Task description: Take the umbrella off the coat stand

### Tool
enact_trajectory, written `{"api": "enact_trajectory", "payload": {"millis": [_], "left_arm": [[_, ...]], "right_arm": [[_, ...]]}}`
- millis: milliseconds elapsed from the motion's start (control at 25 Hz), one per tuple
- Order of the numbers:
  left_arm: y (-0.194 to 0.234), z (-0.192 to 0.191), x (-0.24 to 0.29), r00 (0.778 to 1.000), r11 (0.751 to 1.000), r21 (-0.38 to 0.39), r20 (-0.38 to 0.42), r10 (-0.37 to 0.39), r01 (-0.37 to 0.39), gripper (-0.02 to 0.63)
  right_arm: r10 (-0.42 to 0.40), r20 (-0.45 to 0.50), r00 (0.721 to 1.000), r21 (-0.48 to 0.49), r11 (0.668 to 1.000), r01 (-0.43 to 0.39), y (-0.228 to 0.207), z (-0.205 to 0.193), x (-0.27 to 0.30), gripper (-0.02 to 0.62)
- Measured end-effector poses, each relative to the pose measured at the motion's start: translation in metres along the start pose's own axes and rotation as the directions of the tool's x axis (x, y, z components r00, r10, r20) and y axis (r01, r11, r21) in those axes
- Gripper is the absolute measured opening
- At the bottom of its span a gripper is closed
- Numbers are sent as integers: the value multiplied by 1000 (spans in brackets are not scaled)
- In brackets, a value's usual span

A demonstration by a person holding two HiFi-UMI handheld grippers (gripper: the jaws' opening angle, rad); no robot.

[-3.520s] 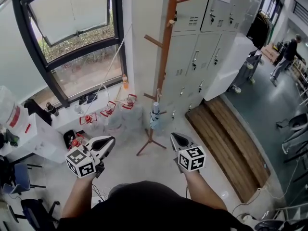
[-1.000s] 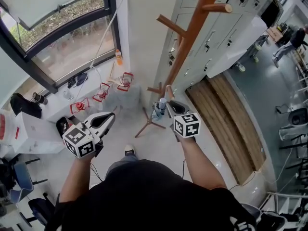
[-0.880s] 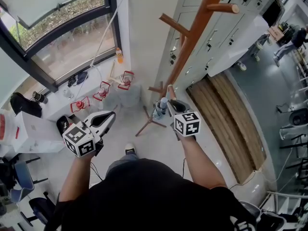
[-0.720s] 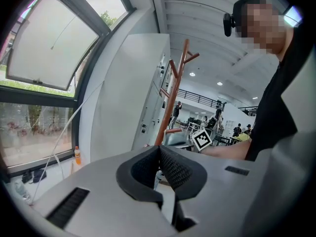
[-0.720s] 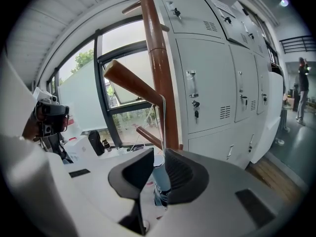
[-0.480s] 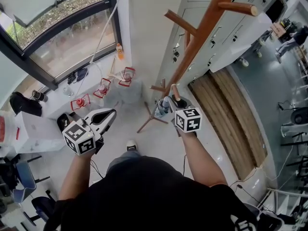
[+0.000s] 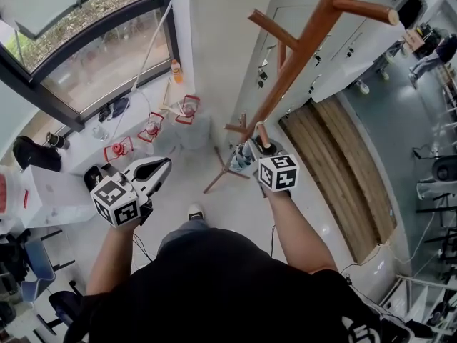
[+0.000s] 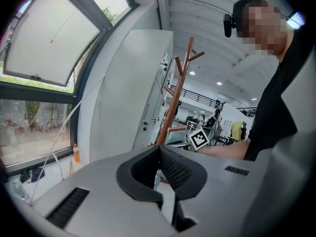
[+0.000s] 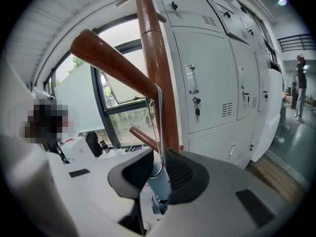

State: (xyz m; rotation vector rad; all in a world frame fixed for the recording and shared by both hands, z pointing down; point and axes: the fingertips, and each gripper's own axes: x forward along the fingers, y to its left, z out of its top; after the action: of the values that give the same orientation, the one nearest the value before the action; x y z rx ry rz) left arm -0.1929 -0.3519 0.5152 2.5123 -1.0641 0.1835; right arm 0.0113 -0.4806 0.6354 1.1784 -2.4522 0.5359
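Right gripper (image 9: 159,155): the umbrella (image 9: 159,180) fills the gap between its jaws, with no spare room there.
Above: the upper peg (image 9: 111,63) slants across; the strap (image 9: 158,117) hangs from it into the gap.
Ahead: the coat stand pole (image 9: 159,73) stands just past the jaw tips, with the lower peg (image 9: 143,136) to its left.
Beyond: the lockers (image 9: 212,83) are close behind the pole.
Left gripper (image 7: 158,168): well apart from the stand, over open floor (image 7: 207,209).

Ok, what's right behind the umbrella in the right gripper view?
The brown pole of the coat stand rises directly behind the umbrella, with a lower peg at its left. The right gripper, shut on the umbrella, covers its lower part and the stand's base.
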Motion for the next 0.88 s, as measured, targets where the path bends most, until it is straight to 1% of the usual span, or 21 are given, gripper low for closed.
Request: {"api": "enact_trajectory", "payload": {"millis": [200,280,440,880], "left_arm": [[3,-1,-3,1000,1000,-8,3,8,-8,21],[3,-3,-3,1000,1000,-11,2,7,-7,21],[0,-5,-4,1000,1000,-17,-12,7,-7,21],[-1,-5,-1,1000,1000,-13,-12,3,-4,21]], "right_arm": [[-4,4,1000,7,1000,4,0,2,2,89],[-7,9,1000,8,1000,7,-1,2,3,46],[-9,17,1000,9,1000,9,-1,3,4,44],[-4,23,1000,10,1000,4,-3,5,5,26]]}}
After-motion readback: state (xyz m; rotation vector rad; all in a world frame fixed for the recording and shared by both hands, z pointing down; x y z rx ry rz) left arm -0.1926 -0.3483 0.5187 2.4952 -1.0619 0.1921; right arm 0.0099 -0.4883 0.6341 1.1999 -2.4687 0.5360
